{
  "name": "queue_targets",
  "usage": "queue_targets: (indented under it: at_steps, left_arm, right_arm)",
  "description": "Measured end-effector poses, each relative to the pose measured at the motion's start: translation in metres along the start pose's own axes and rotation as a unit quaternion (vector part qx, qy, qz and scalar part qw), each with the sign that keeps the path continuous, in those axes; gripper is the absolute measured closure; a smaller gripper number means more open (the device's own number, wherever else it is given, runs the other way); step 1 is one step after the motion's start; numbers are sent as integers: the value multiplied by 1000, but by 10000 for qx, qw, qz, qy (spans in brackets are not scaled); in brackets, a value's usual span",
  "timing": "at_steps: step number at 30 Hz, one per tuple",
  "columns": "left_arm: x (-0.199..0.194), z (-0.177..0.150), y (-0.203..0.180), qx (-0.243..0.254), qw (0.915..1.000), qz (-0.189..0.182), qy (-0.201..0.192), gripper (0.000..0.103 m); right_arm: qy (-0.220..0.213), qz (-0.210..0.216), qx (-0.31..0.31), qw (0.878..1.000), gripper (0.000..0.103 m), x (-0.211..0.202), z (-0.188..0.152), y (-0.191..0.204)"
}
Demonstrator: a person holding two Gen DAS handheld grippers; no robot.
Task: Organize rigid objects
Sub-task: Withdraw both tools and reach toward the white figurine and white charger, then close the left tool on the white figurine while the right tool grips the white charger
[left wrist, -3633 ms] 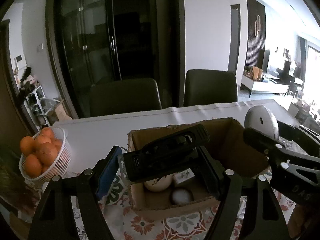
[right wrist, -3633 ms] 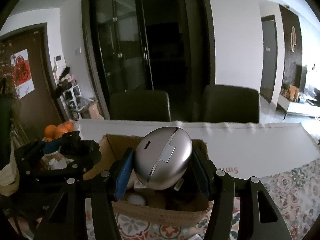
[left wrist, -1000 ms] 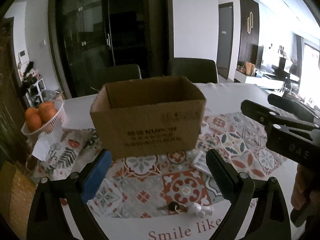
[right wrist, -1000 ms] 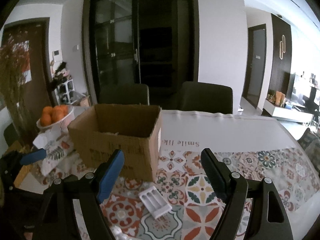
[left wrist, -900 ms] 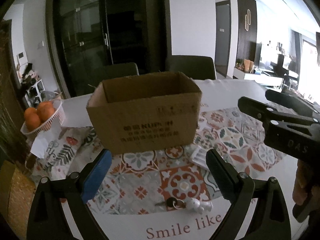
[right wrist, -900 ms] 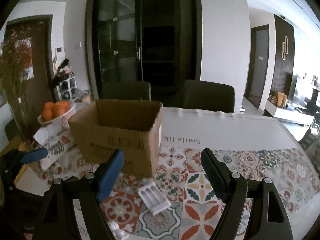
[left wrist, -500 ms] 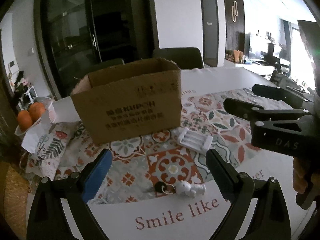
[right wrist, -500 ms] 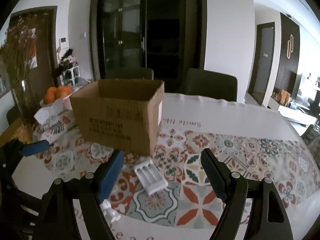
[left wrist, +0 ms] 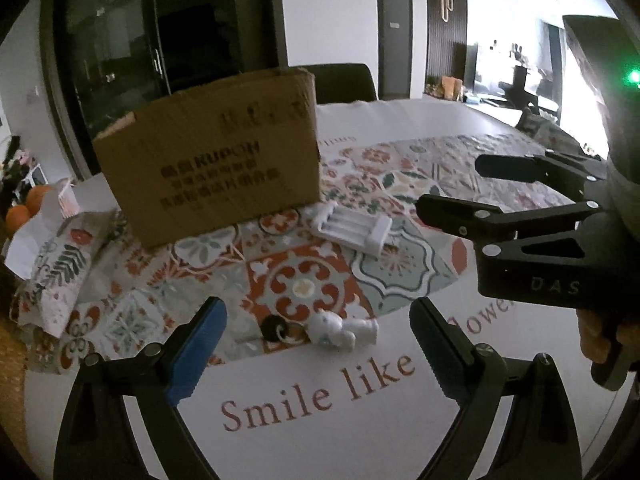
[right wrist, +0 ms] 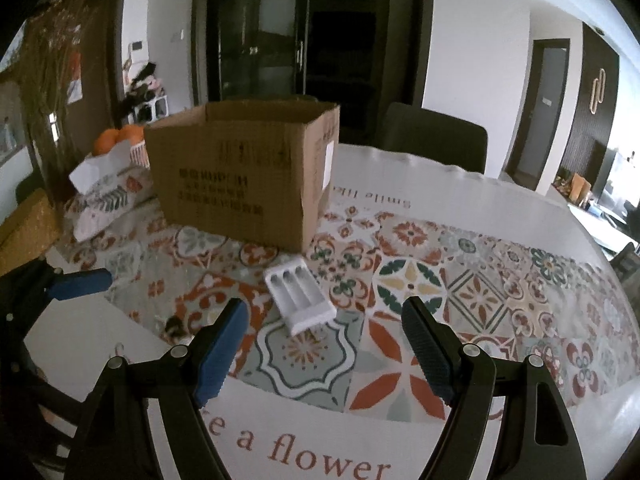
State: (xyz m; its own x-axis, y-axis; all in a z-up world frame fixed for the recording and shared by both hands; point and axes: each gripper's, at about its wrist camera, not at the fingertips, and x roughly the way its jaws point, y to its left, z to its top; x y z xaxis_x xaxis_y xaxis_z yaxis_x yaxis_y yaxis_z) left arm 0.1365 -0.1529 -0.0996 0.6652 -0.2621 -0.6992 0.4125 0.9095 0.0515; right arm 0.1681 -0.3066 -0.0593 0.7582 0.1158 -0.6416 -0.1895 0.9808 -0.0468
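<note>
A brown cardboard box (left wrist: pixel 216 168) stands on the patterned tablecloth; it also shows in the right wrist view (right wrist: pixel 244 176). A white battery holder (left wrist: pixel 354 228) lies in front of it, and in the right wrist view (right wrist: pixel 300 298) it is just ahead of my open, empty right gripper (right wrist: pixel 324 344). A small white figurine keychain (left wrist: pixel 332 330) with a dark key lies between the fingers of my open, empty left gripper (left wrist: pixel 316 344), a little ahead of the tips. The right gripper also shows in the left wrist view (left wrist: pixel 452 186).
A basket of oranges (right wrist: pixel 120 138) and a floral tissue pack (left wrist: pixel 60 264) sit left of the box. Dark chairs (right wrist: pixel 432 140) stand behind the table. The near table edge carries printed red lettering (left wrist: pixel 316 396).
Both grippers let go of their objects over the box, pulled back and lowered toward the table. The left one now frames the keychain, the right one the battery holder.
</note>
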Motion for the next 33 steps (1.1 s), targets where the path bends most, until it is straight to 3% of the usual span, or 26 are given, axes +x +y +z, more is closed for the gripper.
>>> queue_targets:
  at_steps: [15,33]
  left_arm:
    - [25,-20,-9,264,9994,-48,215,9]
    - [58,-15,-5,212,9986,-158,460,23]
  right_arm:
    - [311,178,-707,9969,23,28,-16,12]
    - [433,449,-1294,9896,23,67,-12,15]
